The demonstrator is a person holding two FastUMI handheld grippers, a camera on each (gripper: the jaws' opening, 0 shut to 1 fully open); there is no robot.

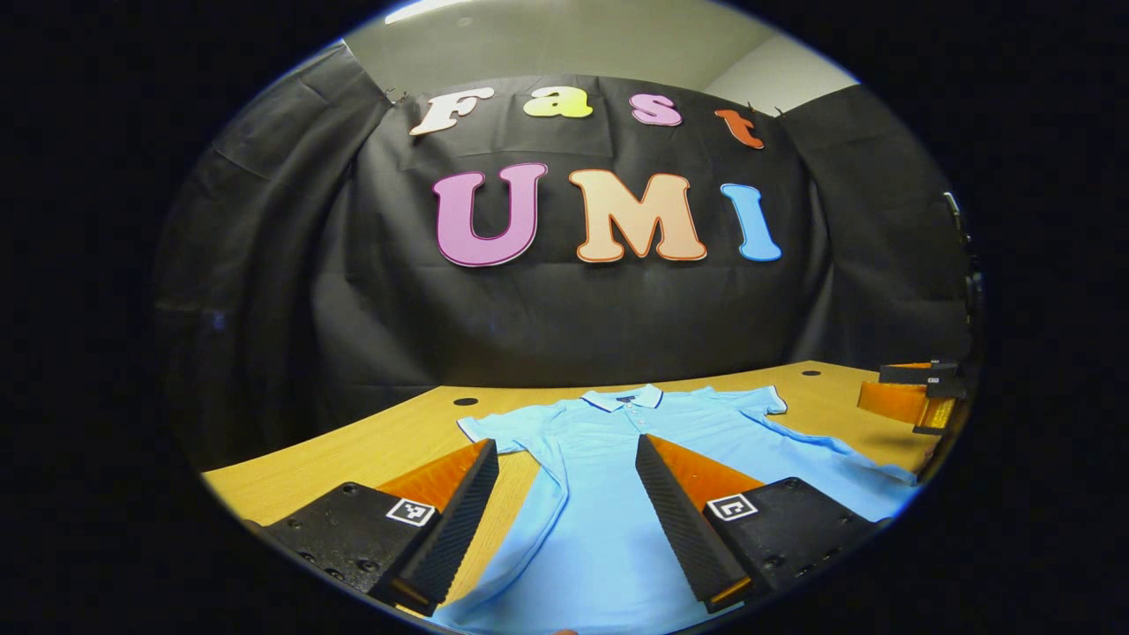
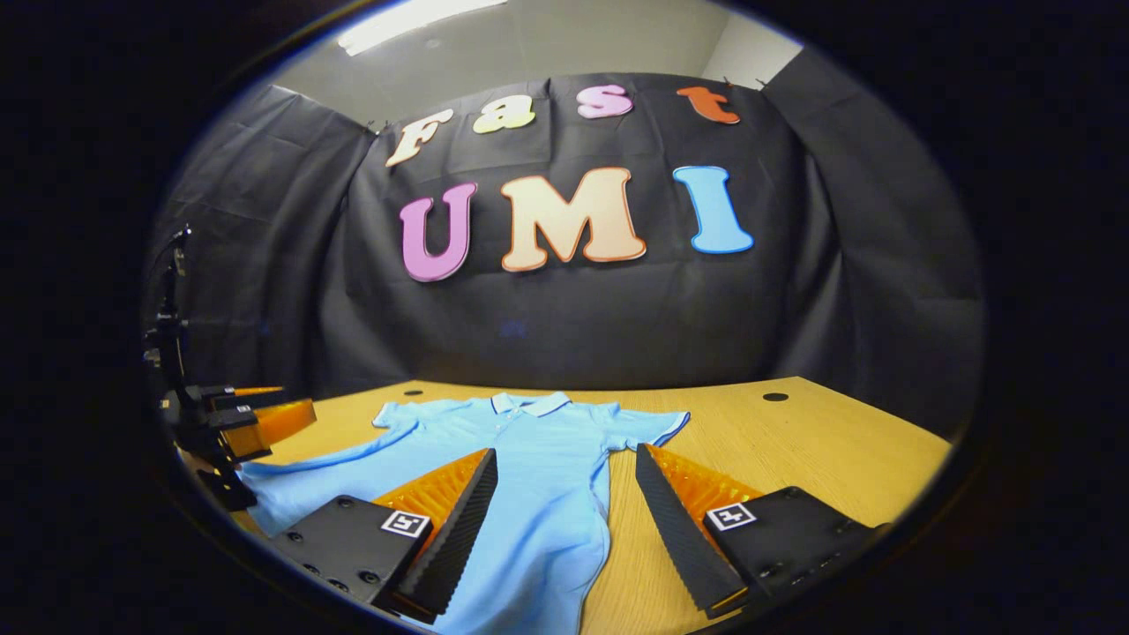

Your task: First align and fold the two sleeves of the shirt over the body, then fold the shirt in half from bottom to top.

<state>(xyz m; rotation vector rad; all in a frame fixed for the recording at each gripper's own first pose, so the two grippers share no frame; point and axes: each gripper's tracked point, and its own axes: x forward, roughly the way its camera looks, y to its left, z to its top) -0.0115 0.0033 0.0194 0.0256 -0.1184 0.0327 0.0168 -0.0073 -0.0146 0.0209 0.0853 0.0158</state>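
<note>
We see the light blue polo shirt (image 1: 609,459) lying flat, front up, on the wooden worktop (image 1: 353,450), collar toward the black booth wall and hem toward us. Both short sleeves reach out to the sides: the left sleeve (image 1: 489,428) and the right sleeve (image 2: 648,425) each rest on the wood, not yet brought over the body. So, as far as we can judge, nothing of the task is done: both sleeve folds are left, and the bottom-to-top fold after them. In the left gripper view, the left tongs (image 1: 566,511) hang low over the shirt's left side with the jaws wide apart, nothing between them but cloth lying below; we cannot tell whether they touch it. In the right gripper view, the right tongs (image 2: 564,516) hover over the shirt's right edge, also spread wide and holding nothing, one finger over the cloth and the other over bare wood. The shirt's side seams look a little wavy near the hem. We would expect each sleeve to be pinched at its cuff first.
</note>
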